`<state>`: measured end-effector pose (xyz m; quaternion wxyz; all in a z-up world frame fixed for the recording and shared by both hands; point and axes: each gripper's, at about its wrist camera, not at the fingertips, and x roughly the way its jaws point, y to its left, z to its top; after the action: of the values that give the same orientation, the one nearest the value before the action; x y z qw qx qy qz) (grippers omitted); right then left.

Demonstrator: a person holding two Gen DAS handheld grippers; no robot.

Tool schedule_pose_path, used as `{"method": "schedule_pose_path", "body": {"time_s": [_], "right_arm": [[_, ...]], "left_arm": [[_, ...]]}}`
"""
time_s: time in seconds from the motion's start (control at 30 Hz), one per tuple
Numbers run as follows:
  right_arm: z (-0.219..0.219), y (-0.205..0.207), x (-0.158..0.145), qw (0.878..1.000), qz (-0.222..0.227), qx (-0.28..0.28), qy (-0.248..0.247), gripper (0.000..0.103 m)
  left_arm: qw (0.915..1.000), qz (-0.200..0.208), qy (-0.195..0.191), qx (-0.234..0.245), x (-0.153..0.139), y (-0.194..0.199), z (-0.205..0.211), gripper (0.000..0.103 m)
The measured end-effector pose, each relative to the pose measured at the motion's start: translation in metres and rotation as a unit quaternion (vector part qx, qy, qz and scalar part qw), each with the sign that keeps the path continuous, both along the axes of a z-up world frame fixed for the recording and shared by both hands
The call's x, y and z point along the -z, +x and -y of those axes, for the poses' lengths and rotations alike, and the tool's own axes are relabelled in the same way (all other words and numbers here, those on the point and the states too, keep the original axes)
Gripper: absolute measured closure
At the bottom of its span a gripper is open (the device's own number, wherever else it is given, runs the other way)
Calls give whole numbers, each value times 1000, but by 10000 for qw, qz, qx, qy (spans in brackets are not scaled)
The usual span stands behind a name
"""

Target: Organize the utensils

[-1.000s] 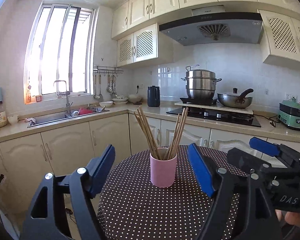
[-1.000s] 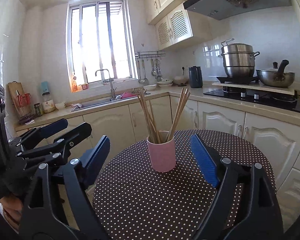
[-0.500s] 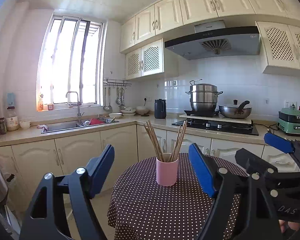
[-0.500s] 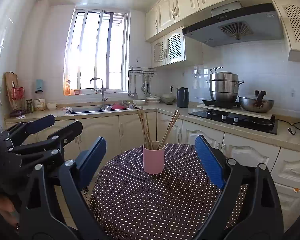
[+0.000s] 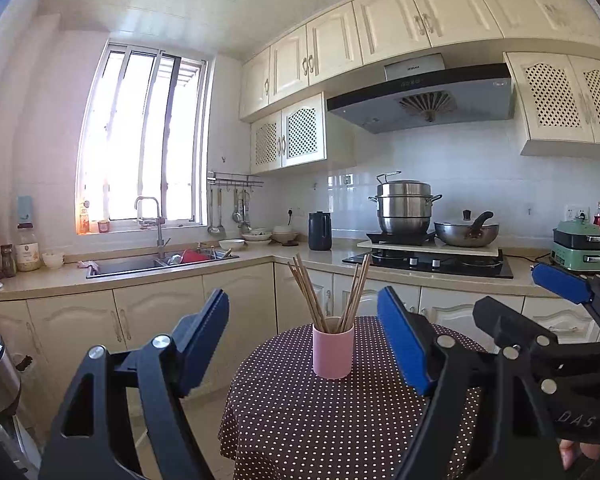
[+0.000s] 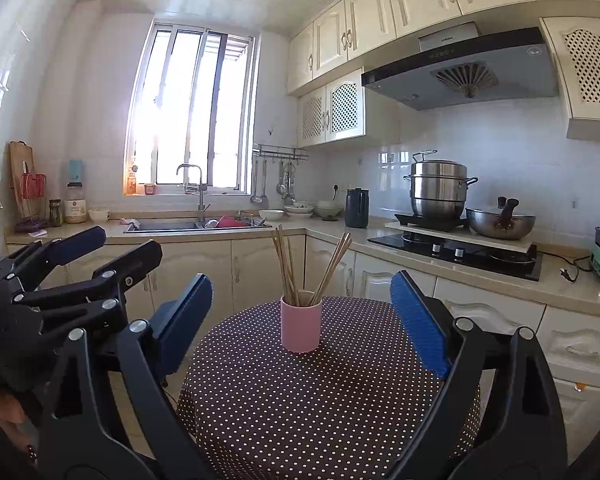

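Observation:
A pink cup (image 5: pixel 333 353) stands upright on a round table with a dark polka-dot cloth (image 5: pixel 300 420). Several wooden chopsticks (image 5: pixel 312 294) stand in it, fanned into two bunches. The cup (image 6: pixel 301 325) and chopsticks (image 6: pixel 286 266) also show in the right wrist view, on the same table (image 6: pixel 320 400). My left gripper (image 5: pixel 304 340) is open and empty, held back from the cup. My right gripper (image 6: pixel 302 320) is open and empty, also back from the cup. Each gripper shows at the edge of the other's view.
Cream kitchen cabinets (image 5: pixel 156 320) run behind the table, with a sink (image 5: pixel 160 262) under the window. A hob with a steel steamer pot (image 5: pixel 404 210) and a wok (image 5: pixel 466 234) sits at the right. A black kettle (image 5: pixel 320 231) stands in the corner.
Both grippers have pulled back and up from the table; the cup looks smaller and farther. Both stay open. The cup and chopsticks have not moved.

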<state>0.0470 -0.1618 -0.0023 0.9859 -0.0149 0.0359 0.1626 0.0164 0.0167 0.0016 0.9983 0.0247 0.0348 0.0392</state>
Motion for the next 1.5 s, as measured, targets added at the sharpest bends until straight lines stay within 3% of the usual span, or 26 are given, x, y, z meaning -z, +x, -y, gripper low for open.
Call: {"method": "schedule_pose_path", "body": {"time_s": [0.33,1.5], "right_arm": [[1,-4,-2,10000,23,13,75,13],[2,-9,1,9999,-114,21,114,13]], "left_arm": [[9999,130,20,-46,-2,-8,1,28],[10000,20,-84,-41,5,-12,-4,28]]}}
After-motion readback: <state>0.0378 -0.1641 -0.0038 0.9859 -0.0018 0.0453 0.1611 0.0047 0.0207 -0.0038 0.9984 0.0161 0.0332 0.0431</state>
